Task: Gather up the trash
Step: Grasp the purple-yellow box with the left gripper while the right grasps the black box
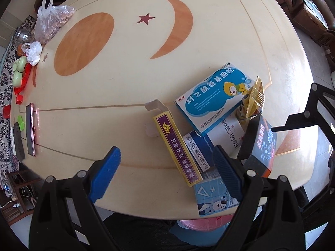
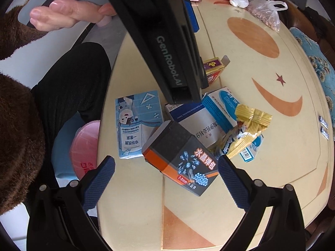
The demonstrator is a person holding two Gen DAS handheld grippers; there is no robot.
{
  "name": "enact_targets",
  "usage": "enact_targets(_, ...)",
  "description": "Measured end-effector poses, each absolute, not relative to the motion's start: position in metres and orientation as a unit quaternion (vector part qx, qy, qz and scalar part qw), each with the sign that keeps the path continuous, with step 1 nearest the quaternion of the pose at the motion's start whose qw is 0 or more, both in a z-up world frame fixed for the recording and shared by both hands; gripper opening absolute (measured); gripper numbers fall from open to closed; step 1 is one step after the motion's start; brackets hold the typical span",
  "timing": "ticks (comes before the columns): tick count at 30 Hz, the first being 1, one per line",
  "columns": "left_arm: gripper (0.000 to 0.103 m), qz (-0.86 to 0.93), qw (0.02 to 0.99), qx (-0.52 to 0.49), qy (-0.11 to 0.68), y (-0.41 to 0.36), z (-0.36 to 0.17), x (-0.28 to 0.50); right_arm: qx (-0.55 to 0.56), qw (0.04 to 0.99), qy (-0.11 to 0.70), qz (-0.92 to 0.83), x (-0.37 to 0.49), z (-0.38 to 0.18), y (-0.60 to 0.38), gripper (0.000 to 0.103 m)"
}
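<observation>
Both grippers hung released over the cream surface (image 1: 129, 87); next, the right gripper (image 2: 166, 167) probably needed to close around the black-and-orange cardboard box (image 2: 180, 156).

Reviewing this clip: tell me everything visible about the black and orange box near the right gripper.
The black and orange box looks like printed cardboard: a carbon-weave black end, an orange band, and a dark face with white Chinese characters, crystal graphics and "7-8mm". It seems closed and intact. It lies tilted on the table, apparently propped against the white medicine box, with the gold snack wrapper beside it. The open right gripper hovers over it without touching.
</observation>
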State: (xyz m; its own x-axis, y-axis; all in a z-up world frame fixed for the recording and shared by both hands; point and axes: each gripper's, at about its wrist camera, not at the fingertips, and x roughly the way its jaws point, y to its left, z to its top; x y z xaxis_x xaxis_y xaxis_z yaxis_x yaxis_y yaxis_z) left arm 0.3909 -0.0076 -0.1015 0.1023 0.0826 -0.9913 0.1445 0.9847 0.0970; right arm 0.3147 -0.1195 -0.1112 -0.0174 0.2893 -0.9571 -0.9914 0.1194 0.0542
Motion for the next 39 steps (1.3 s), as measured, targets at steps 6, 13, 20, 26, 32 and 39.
enact_targets(6, 0.087, -0.023, 0.735, 0.067, 0.674, -0.003, -0.110, 0.394, -0.386, 0.570, 0.456, 0.564, 0.318, -0.123, -0.110, 0.095)
enact_targets(13, 0.086, -0.029, 0.734, 0.058, 0.676, -0.002, -0.121, 0.399, -0.389, 0.553, 0.467, 0.570, 0.319, -0.139, -0.110, 0.085)
enact_targets(20, 0.071, -0.036, 0.726, 0.050, 0.685, -0.001, -0.133, 0.404, -0.393, 0.553, 0.477, 0.559, 0.320, -0.151, -0.112, 0.083)
enact_targets(26, 0.055, -0.039, 0.717, 0.039, 0.695, 0.003, -0.141, 0.404, -0.381, 0.568, 0.483, 0.547, 0.323, -0.151, -0.119, 0.082)
enact_targets(32, 0.041, -0.038, 0.710, 0.031, 0.702, 0.012, -0.151, 0.407, -0.363, 0.589, 0.495, 0.526, 0.335, -0.151, -0.120, 0.080)
enact_targets(39, 0.026, -0.042, 0.715, 0.033, 0.697, 0.018, -0.151, 0.406, -0.326, 0.609, 0.516, 0.506, 0.341, -0.150, -0.128, 0.064)
